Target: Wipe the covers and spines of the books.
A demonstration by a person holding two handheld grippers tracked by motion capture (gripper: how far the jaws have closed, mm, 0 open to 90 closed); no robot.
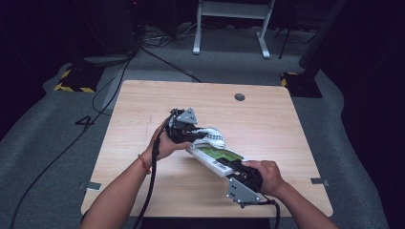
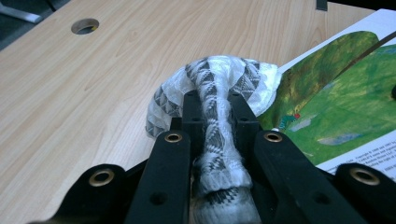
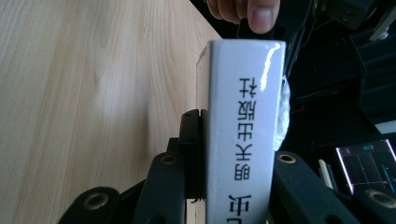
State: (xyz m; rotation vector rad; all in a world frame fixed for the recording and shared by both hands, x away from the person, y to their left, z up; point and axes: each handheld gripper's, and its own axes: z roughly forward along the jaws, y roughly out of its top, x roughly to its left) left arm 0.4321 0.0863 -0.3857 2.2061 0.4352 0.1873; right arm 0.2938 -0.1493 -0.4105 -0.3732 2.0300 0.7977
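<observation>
A white cloth with a dark triangle pattern (image 1: 213, 136) (image 2: 215, 77) is bunched between the jaws of my left gripper (image 1: 201, 135) (image 2: 212, 100), which is shut on it at mid-table. The cloth rests against the far end of a book with a green cover (image 1: 217, 154) (image 2: 345, 107). My right gripper (image 1: 235, 167) (image 3: 236, 121) is shut on the book's near end, its jaws clamped across the white spine with printed characters (image 3: 243, 116). The book sits tilted, spine up, over the wooden table (image 1: 267, 124). A hand's fingertips (image 3: 261, 14) show past the book's far end.
The table has a round cable hole (image 1: 239, 97) (image 2: 85, 25) near its far edge. Cables trail from both grippers off the front edge. On the floor beyond stand a white desk frame (image 1: 229, 28) and yellow-black striped bases (image 1: 74, 82).
</observation>
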